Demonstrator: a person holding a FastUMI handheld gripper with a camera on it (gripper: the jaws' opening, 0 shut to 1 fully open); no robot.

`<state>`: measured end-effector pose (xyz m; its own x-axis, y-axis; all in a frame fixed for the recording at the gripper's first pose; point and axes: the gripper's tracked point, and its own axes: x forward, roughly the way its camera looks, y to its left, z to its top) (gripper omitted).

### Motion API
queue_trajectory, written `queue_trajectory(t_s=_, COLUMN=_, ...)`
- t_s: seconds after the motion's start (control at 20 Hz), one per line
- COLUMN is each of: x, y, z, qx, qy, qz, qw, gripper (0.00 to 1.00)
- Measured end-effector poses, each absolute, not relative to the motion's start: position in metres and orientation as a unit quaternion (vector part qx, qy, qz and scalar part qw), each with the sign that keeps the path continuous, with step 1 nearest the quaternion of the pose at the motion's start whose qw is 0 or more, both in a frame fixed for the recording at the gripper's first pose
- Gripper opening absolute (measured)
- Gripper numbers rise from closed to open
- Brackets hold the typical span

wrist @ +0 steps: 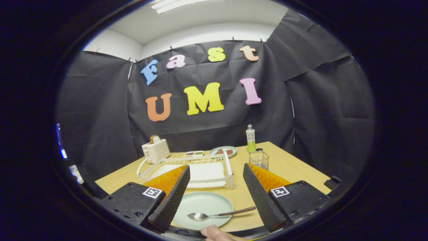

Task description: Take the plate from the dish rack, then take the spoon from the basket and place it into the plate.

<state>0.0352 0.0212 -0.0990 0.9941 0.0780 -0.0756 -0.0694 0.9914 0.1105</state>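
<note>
The left finger (pixel 170 197) is covering the plate's (pixel 204 202) near left rim and a corner of the dish rack (pixel 200 167). A hand (pixel 217 233) is getting cut off below. Contents of the far dish (pixel 223 151) are staying too small to tell.

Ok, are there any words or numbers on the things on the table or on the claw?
None can be read.
Bottle: its label is too small to read.
Claw: square black-and-white markers, a pattern, no words; fingers open, the plate and spoon between them.
Toaster, dish rack: no writing seen.
</note>
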Motion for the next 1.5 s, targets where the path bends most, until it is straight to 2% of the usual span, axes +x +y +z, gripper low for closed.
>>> queue_trajectory(t_s=0.4, x=-0.007, y=0.0, z=-0.058, qx=0.048, qy=-0.012, qz=0.02, qw=0.999, gripper=1.0)
queue_trajectory(t_s=0.75, x=-0.031, y=0.006, z=-0.054, qx=0.018, qy=-0.011, qz=0.04, qw=0.999, gripper=1.0)
queue_trajectory(t_s=1.5, x=-0.039, y=-0.006, z=-0.047, qx=0.021, qy=-0.002, qz=0.034, qw=0.999, gripper=1.0)
